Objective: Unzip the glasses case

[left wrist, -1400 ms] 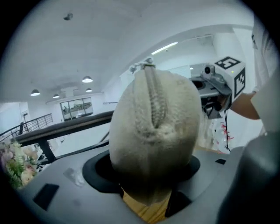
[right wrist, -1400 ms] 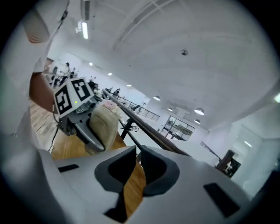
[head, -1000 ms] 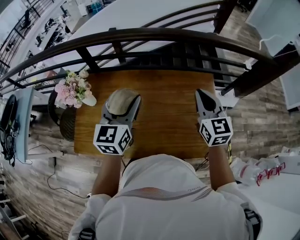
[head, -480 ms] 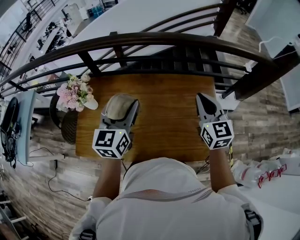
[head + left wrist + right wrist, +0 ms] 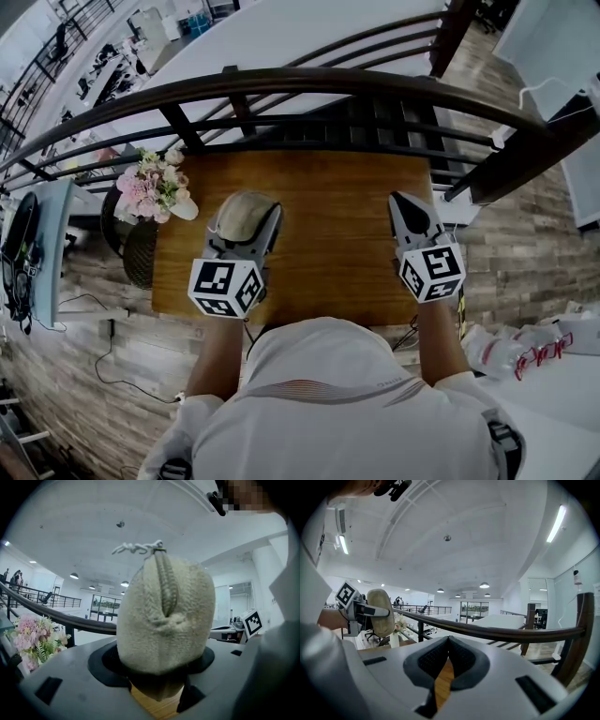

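Observation:
A fuzzy beige glasses case (image 5: pixel 242 212) is held upright above the left part of the wooden table (image 5: pixel 328 244), with my left gripper (image 5: pixel 246 223) shut on it, jaws wide around its lower end. In the left gripper view the case (image 5: pixel 164 620) fills the middle, its zipper (image 5: pixel 167 585) running up to a white cord pull (image 5: pixel 138 548) at the top. My right gripper (image 5: pixel 410 201) hovers over the table's right side, shut with nothing between its pads (image 5: pixel 454 656). It is well apart from the case (image 5: pixel 380 606).
A vase of pink flowers (image 5: pixel 150 186) stands at the table's far left corner. A dark curved railing (image 5: pixel 328 80) runs just beyond the table's far edge. The person's torso is close to the near edge.

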The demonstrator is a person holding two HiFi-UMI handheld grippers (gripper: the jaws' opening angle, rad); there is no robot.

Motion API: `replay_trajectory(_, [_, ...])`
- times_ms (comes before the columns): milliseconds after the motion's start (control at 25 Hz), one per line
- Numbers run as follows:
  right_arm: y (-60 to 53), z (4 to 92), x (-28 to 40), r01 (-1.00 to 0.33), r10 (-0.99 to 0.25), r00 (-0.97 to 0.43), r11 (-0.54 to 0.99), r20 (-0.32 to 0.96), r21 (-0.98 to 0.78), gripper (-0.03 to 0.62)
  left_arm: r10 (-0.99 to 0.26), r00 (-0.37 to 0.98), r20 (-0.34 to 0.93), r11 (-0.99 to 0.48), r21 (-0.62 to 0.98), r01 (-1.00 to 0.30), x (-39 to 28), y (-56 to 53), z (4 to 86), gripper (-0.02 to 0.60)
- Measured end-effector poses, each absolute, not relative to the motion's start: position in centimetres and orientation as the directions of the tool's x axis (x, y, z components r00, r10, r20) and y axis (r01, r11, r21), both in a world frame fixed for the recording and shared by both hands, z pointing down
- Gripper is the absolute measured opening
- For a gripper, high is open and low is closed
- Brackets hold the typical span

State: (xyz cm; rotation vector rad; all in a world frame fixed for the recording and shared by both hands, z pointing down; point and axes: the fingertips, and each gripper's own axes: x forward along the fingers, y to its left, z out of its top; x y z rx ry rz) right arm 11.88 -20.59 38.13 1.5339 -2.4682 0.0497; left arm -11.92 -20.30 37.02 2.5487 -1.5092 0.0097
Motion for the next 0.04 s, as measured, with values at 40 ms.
replay_trajectory(40, [-20.61,38.24,11.78,-0.887,-0.878,-0.426,0.453,0.218,0.092,0.051,-0.868,0.486,0.098,-0.47,0.15,-0.87,-11.9,-20.33,37.1,0.29])
